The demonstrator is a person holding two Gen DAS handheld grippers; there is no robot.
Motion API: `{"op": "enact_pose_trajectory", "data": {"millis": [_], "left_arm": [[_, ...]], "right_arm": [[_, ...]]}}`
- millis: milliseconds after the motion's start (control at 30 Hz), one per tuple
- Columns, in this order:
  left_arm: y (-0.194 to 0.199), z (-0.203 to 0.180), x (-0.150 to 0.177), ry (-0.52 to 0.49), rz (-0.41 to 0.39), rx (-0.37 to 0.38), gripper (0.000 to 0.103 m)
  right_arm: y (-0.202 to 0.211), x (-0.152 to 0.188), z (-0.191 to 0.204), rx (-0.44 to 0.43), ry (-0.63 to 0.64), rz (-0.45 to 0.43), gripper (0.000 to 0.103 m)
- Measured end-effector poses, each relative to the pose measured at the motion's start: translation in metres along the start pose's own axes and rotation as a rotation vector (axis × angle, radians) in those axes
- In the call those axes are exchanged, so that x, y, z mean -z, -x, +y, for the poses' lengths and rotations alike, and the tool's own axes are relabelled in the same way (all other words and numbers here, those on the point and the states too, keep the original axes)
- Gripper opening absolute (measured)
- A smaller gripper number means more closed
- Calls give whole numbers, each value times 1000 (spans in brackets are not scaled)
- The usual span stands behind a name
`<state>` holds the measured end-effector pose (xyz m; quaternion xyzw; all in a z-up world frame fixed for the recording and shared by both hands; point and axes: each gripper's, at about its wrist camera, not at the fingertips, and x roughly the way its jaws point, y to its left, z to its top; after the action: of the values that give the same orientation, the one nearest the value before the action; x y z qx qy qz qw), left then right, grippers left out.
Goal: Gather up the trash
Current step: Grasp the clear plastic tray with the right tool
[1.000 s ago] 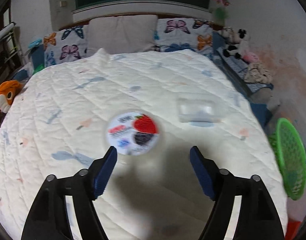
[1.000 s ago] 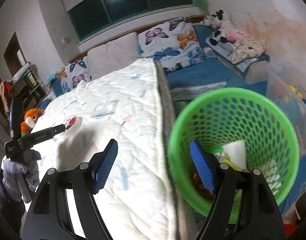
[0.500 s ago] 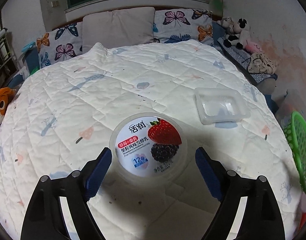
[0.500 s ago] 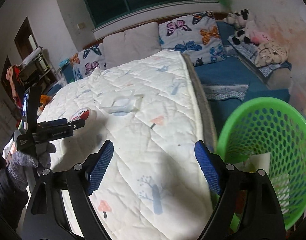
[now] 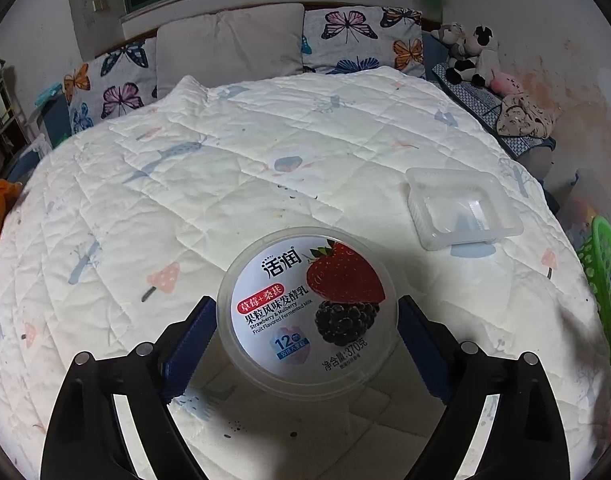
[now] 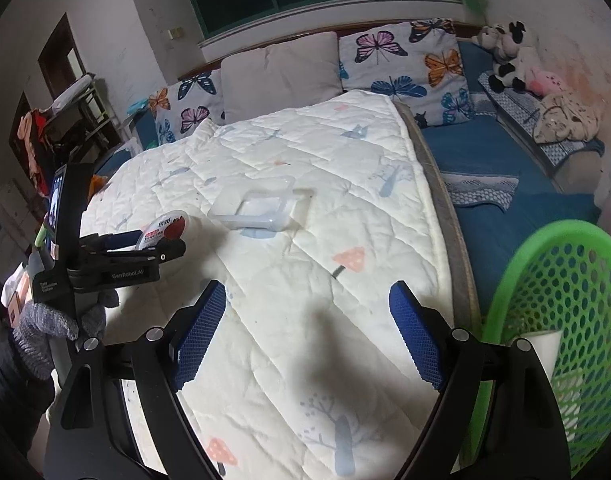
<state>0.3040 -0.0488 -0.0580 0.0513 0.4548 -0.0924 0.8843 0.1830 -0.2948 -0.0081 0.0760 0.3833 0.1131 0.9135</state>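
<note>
Yogurt tub (image 5: 307, 312) is lying lid-up on the white quilt (image 5: 209, 184) of the bed, and this is the piece of trash I am going for now. My left gripper (image 5: 307, 334) is straddling it: one blue finger (image 5: 191, 344) is sitting just beside the tub's left rim and the other just beside its right rim. These fingers have just been spreading wider with the tub between them, and I am judging them released, not yet pressing on it. Next I am expecting to squeeze in on the rim evenly, since the round lid looks slippery, then lift and carry the tub over to the green basket (image 6: 565, 320). Beyond the tub, toward the basket side, a clear plastic tray (image 5: 461, 210) is waiting on the quilt. My right gripper (image 6: 307, 336) is pointing down over the quilt near the basket, fingers spread and grasping nothing. From there I am seeing my gloved left hand (image 6: 57, 320) angling its gripper down at the tub.
</note>
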Motion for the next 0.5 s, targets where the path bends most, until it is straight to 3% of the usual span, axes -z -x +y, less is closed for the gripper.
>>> {"op": "enact_pose_trajectory", "data": {"millis": [500], "left_arm": [[34,18,10,28,-71,19,85]], "right_arm": [[-46,-27,19,-19,12,51,84]]}}
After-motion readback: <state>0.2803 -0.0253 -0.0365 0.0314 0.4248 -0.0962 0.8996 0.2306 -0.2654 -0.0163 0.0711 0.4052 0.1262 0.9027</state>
